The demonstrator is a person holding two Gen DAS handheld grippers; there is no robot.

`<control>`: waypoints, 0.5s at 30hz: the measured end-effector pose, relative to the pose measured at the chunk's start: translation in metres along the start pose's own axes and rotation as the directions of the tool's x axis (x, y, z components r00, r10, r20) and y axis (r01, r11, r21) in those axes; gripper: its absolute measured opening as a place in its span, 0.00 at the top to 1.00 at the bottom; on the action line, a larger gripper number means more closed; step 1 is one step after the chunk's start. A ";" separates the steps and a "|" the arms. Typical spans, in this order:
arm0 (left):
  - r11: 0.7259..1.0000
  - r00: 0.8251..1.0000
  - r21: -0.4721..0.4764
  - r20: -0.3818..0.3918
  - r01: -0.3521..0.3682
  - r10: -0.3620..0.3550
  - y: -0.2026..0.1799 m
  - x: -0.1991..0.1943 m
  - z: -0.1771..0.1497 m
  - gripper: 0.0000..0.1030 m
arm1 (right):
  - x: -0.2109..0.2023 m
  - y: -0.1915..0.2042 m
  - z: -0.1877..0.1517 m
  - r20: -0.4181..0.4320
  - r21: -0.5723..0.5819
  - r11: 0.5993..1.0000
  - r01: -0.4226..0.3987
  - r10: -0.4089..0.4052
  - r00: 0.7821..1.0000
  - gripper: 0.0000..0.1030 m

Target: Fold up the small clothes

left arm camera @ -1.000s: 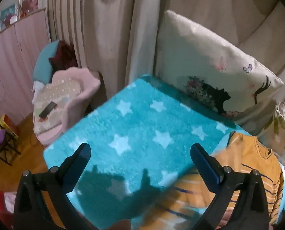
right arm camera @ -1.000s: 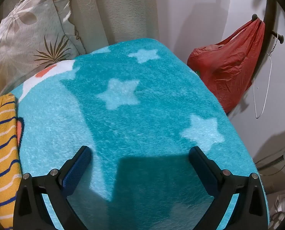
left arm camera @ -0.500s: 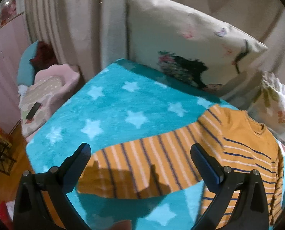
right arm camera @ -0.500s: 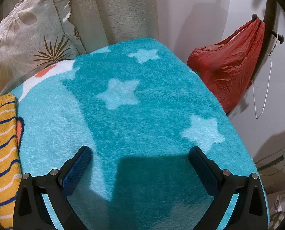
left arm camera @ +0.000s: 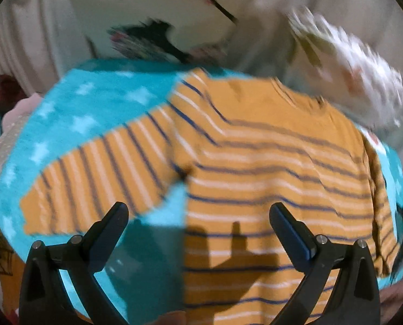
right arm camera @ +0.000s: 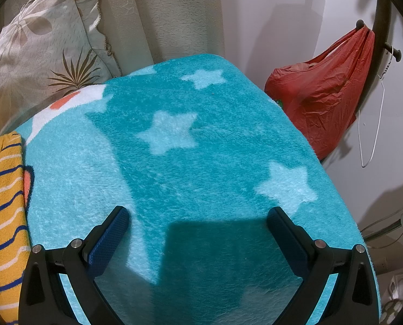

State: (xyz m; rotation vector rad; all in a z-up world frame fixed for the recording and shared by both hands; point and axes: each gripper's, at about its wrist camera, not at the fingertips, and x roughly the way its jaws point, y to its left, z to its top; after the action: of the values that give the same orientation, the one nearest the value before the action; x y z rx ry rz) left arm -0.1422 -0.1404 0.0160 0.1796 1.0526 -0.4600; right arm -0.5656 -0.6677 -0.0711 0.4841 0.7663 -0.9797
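Left gripper (left arm camera: pixel 198 214) fingers wide over striped shirt (left arm camera: pixel 269 162) lying flat on star blanket (right arm camera: pixel 201 149); right gripper (right arm camera: pixel 197 216) fingers wide, empty.

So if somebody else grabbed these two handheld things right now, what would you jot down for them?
Left tool: open, holding nothing, above the striped orange shirt.
Right tool: open, holding nothing, over bare teal star blanket.
Shirt lies flat on the blanket, one sleeve spread out sideways; its edge shows at the left of the right view.
Done: shirt laid out. The other sleeve looks already turned in, though the left view is blurred.
Left: fold the spread sleeve in, then the body.
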 end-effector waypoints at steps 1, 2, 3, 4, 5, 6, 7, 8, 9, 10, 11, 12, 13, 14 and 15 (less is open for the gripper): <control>1.000 1.000 0.013 -0.017 0.010 -0.010 -0.010 0.005 -0.005 0.00 | 0.000 0.000 0.000 0.000 0.000 1.000 0.000 0.000 1.000 0.00; 1.000 0.999 0.027 -0.033 0.009 -0.008 -0.020 0.009 -0.009 0.00 | 0.000 0.000 0.000 0.000 0.000 1.000 0.000 0.000 1.000 0.00; 0.999 0.999 0.039 -0.046 0.009 -0.008 -0.029 0.014 -0.014 0.00 | 0.000 0.000 0.000 0.000 0.000 1.000 0.000 0.000 1.000 0.00; 0.999 0.999 0.046 -0.053 0.011 -0.009 -0.035 0.018 -0.017 0.00 | 0.000 0.000 0.000 0.000 0.000 1.000 0.000 0.000 1.000 0.00; 0.999 0.998 0.052 -0.064 0.009 -0.005 -0.041 0.022 -0.020 0.00 | 0.000 0.000 0.000 0.000 0.000 1.000 0.000 0.000 1.000 0.00; 0.998 0.997 0.059 -0.079 0.001 0.004 -0.046 0.028 -0.023 0.00 | 0.000 0.000 0.000 0.000 0.000 1.000 0.000 0.000 1.000 0.00; 0.998 0.996 0.065 -0.092 -0.001 0.007 -0.051 0.033 -0.026 0.00 | 0.000 0.000 0.000 0.000 0.000 1.000 0.000 0.000 1.000 0.00; 0.998 0.994 0.068 -0.106 0.000 0.007 -0.056 0.038 -0.029 0.00 | 0.000 0.000 0.000 0.000 0.000 1.000 0.000 0.000 1.000 0.00; 0.997 0.993 0.071 -0.117 -0.002 0.010 -0.059 0.041 -0.031 0.00 | 0.000 0.000 0.000 0.000 0.000 1.000 0.000 0.000 1.000 0.00; 0.997 0.992 0.079 -0.128 -0.004 0.014 -0.064 0.045 -0.035 0.00 | 0.000 0.000 0.000 0.000 0.000 1.000 0.000 0.000 1.000 0.00; 0.996 0.991 0.087 -0.135 -0.005 0.017 -0.068 0.048 -0.038 0.00 | 0.000 0.000 0.000 0.000 0.000 1.000 0.000 0.000 1.000 0.00; 0.995 0.990 0.095 -0.139 -0.009 0.022 -0.072 0.051 -0.040 0.00 | 0.000 0.000 0.000 0.000 0.000 1.000 0.000 0.000 1.000 0.00; 0.994 0.989 0.105 -0.148 -0.014 0.030 -0.075 0.055 -0.043 0.00 | 0.000 0.000 0.000 0.000 0.000 1.000 0.000 0.000 1.000 0.00; 0.994 0.986 0.112 -0.161 -0.019 0.037 -0.078 0.059 -0.046 0.00 | 0.000 0.000 0.000 0.000 0.000 1.000 0.000 0.000 1.000 0.00; 0.992 0.985 0.120 -0.164 -0.032 0.052 -0.081 0.062 -0.049 0.00 | 0.000 0.000 0.000 0.000 0.000 1.000 0.000 0.000 1.000 0.00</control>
State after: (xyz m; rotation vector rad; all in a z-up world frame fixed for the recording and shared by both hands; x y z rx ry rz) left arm -0.1915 -0.2125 -0.0560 0.3491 1.1847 -0.4747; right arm -0.5656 -0.6678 -0.0712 0.4841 0.7662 -0.9797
